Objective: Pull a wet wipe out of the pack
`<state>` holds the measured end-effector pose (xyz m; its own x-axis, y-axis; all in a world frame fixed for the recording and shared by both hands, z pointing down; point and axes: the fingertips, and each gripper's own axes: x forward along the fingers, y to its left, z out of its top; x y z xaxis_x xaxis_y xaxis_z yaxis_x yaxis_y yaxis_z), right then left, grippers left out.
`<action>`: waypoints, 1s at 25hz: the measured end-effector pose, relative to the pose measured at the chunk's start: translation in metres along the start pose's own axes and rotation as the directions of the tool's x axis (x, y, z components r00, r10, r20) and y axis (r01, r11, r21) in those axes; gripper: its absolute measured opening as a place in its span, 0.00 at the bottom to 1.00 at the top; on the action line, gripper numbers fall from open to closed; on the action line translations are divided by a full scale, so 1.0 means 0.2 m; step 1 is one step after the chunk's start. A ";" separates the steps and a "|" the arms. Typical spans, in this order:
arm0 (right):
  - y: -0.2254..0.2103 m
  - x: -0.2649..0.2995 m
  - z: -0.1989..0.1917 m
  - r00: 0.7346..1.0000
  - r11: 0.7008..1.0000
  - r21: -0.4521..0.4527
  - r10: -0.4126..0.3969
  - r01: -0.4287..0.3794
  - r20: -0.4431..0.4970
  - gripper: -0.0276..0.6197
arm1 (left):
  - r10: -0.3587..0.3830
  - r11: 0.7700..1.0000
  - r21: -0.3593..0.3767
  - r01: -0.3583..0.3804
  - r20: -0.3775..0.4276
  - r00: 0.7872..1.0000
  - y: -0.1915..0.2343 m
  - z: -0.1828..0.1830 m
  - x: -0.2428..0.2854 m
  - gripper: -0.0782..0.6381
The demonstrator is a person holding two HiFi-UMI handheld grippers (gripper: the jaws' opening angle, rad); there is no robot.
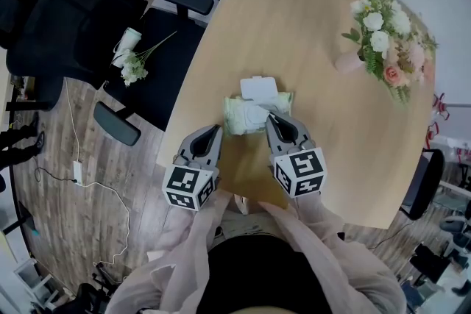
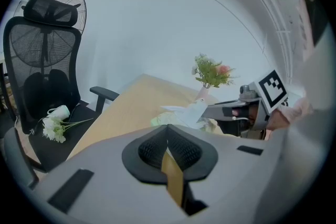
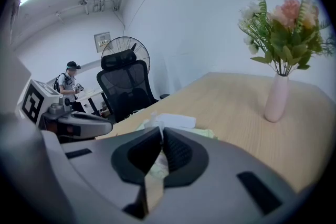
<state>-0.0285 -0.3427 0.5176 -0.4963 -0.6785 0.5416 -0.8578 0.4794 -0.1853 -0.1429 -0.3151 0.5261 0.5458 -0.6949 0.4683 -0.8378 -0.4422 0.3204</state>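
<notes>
A pink vase of flowers [image 1: 379, 46] stands on the wooden table [image 1: 294, 18], with loose white flowers [image 1: 132, 67] lying on the black office chair [image 1: 81, 18] beside it.

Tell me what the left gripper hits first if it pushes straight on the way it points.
Most likely the wet wipe pack, at its near left corner: the left gripper, jaws shut, aims slightly down at it. Depth is unclear, so it might touch the table just short of it.

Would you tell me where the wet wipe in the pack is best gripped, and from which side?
I'd grip the wet wipe by its loose tuft above the pack opening, from the near side, since the open lid stands on the far side. The right gripper is shut on it there.
</notes>
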 end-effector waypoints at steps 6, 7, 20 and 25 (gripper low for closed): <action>0.01 -0.04 0.00 1.000 1.000 -0.004 0.017 -0.017 0.015 0.06 | 0.005 1.000 0.001 -0.005 0.000 1.000 -0.04 -0.02 -0.02 0.13; 0.01 -0.05 -0.01 1.000 1.000 -0.004 0.019 -0.019 0.016 0.06 | 0.007 1.000 0.002 -0.007 0.000 1.000 -0.05 -0.03 -0.02 0.13; 0.04 -0.15 -0.04 0.999 0.999 -0.012 0.036 -0.036 0.031 0.06 | 0.029 0.999 0.018 -0.030 0.027 0.999 -0.11 -0.03 -0.09 0.13; 0.06 -0.19 -0.06 0.999 0.999 -0.003 0.038 -0.038 0.034 0.06 | 0.032 0.999 0.011 -0.032 0.029 0.999 -0.14 -0.05 -0.12 0.13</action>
<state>-0.0174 -0.3046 0.5044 -0.5332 -0.6782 0.5058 -0.8377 0.5066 -0.2038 -0.1325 -0.2811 0.5152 0.5183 -0.7248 0.4538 -0.8549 -0.4260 0.2960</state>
